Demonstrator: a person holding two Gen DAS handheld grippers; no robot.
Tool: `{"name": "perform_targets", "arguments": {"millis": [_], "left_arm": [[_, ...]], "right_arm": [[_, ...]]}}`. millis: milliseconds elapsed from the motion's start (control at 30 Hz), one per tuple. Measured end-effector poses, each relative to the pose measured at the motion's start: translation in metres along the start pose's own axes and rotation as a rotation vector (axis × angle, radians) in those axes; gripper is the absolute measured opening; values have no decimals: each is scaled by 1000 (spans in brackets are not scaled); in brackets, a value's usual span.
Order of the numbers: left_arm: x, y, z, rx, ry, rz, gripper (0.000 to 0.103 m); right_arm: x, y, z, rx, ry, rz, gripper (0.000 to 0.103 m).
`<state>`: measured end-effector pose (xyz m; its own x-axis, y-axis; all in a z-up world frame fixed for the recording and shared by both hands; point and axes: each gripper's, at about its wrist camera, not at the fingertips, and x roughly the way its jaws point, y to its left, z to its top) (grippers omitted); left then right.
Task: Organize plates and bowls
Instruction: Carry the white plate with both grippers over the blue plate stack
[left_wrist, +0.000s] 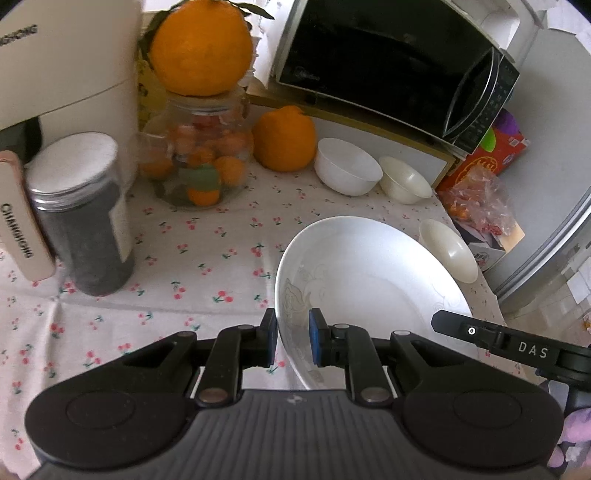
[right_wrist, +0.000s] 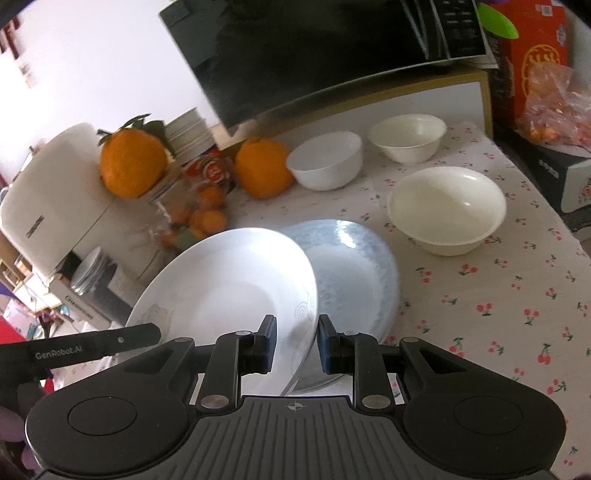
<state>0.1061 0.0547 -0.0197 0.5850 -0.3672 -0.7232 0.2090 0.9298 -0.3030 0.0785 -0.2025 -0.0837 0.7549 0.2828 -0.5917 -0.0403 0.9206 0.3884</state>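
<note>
Both grippers hold one white plate (left_wrist: 369, 280) by opposite rims, tilted above the table. My left gripper (left_wrist: 292, 338) is shut on its near left rim. My right gripper (right_wrist: 295, 341) is shut on its right rim, where the same white plate (right_wrist: 221, 291) shows over a blue-tinted plate (right_wrist: 354, 266) lying on the cloth. The right gripper's finger (left_wrist: 480, 334) shows in the left wrist view. Three bowls stand beyond: a white one (right_wrist: 325, 160), a cream one (right_wrist: 408, 136) and a larger cream one (right_wrist: 447, 208).
A floral tablecloth (right_wrist: 498, 314) covers the table. A dark jar (left_wrist: 83, 218), a glass jar of small oranges (left_wrist: 199, 162), large oranges (left_wrist: 284, 138), a white appliance (left_wrist: 70, 62) and a microwave (left_wrist: 388, 62) crowd the back. A red box and a bag (left_wrist: 480, 192) sit at the right edge.
</note>
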Motion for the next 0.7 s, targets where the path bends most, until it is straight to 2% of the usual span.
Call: {"name": "perform_targets", "arguments": {"millis": [233,700], "left_arm": [[19,-11,2,-9,-3,8,16],[44,-32,4,46,-40,51,16]], "right_arm": [[5,-14,8,27,-17,-38,23],[19,-33,16,69,-45,-108,23]]}}
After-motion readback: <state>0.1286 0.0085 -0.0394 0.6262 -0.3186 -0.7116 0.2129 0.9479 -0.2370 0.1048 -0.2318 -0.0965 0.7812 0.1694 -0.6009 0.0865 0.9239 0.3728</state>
